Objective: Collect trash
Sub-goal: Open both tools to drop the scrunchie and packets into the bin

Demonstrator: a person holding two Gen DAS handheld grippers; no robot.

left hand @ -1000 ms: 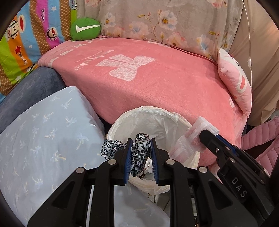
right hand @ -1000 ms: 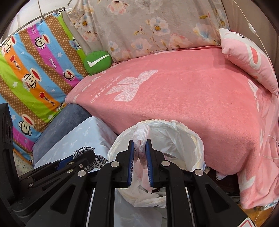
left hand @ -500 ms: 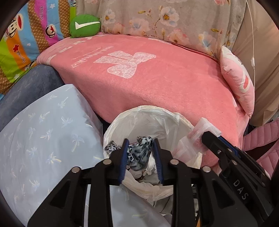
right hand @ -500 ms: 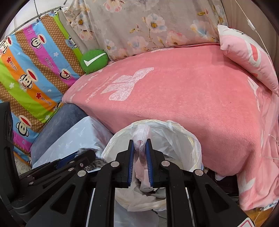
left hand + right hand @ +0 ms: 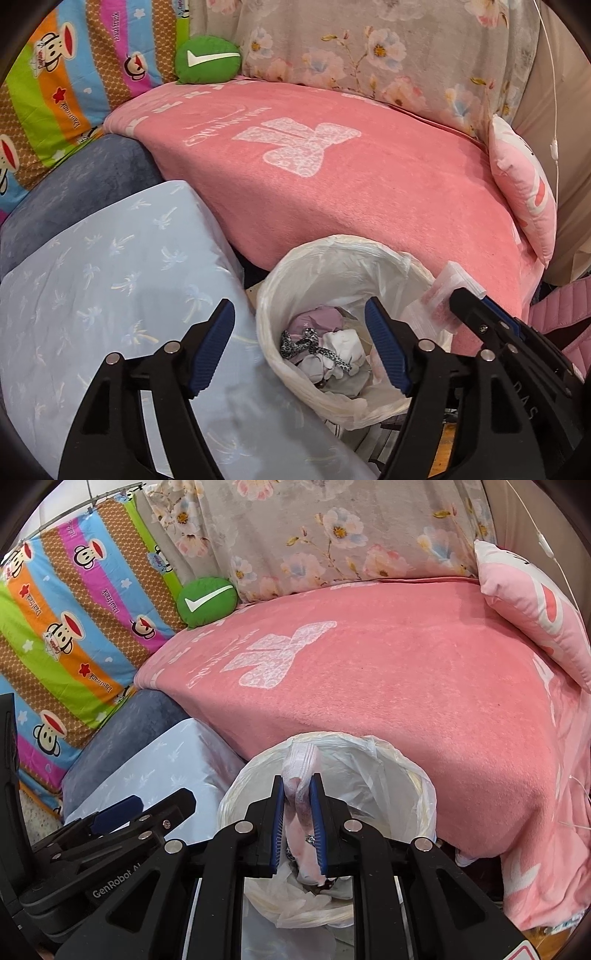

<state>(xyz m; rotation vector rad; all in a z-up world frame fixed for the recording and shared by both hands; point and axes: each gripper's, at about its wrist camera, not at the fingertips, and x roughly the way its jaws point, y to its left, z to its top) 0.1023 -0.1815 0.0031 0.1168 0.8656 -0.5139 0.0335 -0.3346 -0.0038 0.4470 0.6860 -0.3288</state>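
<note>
A round bin lined with a white plastic bag stands below the bed edge; it also shows in the right wrist view. My left gripper is open and empty above the bin. A leopard-print cloth strip lies inside on crumpled white and lilac trash. My right gripper is shut on a pink-and-white plastic packet held over the bin's mouth; the packet also shows in the left wrist view.
A pink blanket covers the bed behind the bin. A light blue pillow lies left of the bin, over a dark blue cushion. A pink pillow sits at the right, a green cushion at the back.
My left gripper has opened and the leopard-print strip has dropped into the bin. The right gripper still holds the packet over the bin.
</note>
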